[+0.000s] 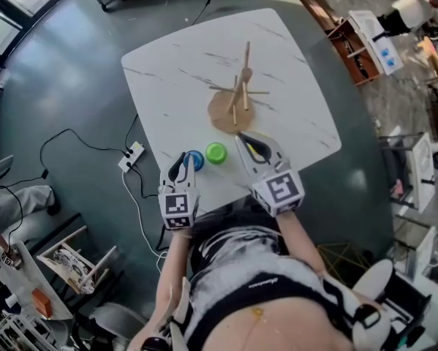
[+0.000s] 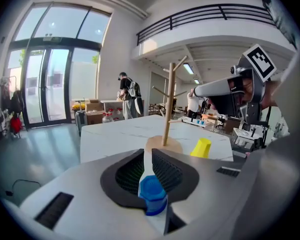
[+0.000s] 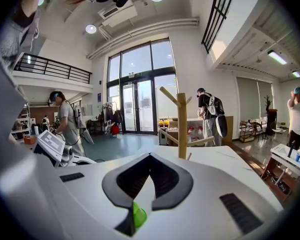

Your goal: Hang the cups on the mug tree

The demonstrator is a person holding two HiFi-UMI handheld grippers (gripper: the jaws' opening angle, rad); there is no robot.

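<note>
The left gripper has its fingers only a slit apart, and the blue cup stands on the tabletop low in that gap, apparently not pinched. So narrow an opening could strike the cup and topple it, or shove it into the green cup just beside. The right gripper, fingers together on nothing, hangs near the green cup and could clip it. The mug tree, further back, bears no cups. Only the head view shows both cups by the tabletop's near edge; only the left gripper view shows the blue cup in line with its fingers; the right gripper view shows its closed fingers, with a sliver of green below.
</note>
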